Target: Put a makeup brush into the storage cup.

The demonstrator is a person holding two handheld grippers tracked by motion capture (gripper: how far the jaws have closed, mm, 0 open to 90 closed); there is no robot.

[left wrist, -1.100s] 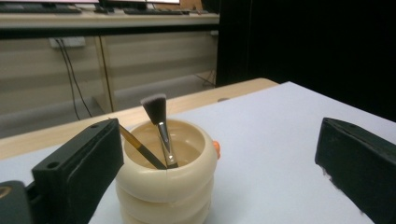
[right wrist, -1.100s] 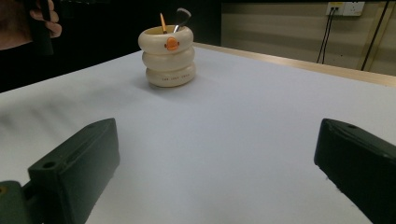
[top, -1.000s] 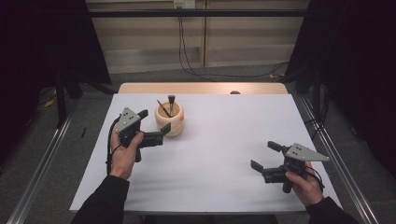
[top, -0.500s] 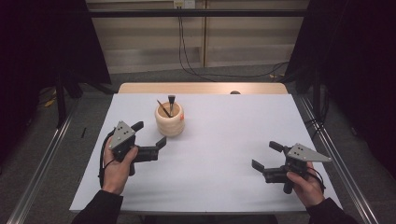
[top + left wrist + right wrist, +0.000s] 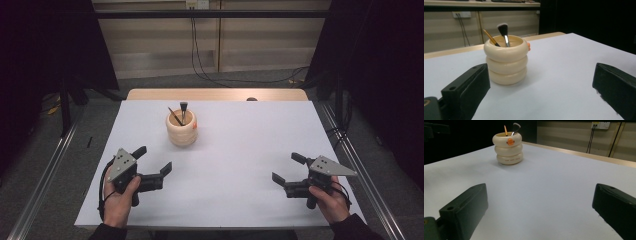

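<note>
A cream ringed holder [image 5: 181, 129] [image 5: 506, 62] [image 5: 508, 148] stands upright on the white table [image 5: 240, 145], left of centre toward the back. In it lean a black-tipped makeup brush [image 5: 503, 32] and a thin dark-tipped brush [image 5: 490, 37]. An orange beak-like mark [image 5: 510, 141] faces the right gripper view. My left gripper [image 5: 153, 159] rests near the front left, open and empty, with the holder ahead of its jaws. At the front right my right gripper [image 5: 289, 168] is open and holds nothing.
A wooden strip [image 5: 215, 94] runs along the table's far edge. Metal rails [image 5: 45, 175] flank both sides, and cables [image 5: 200, 55] hang down the back wall to the floor. Bare tabletop lies between the two grippers.
My left gripper has drawn back from beside the holder toward the front left edge, staying open. The right gripper has hardly moved.
</note>
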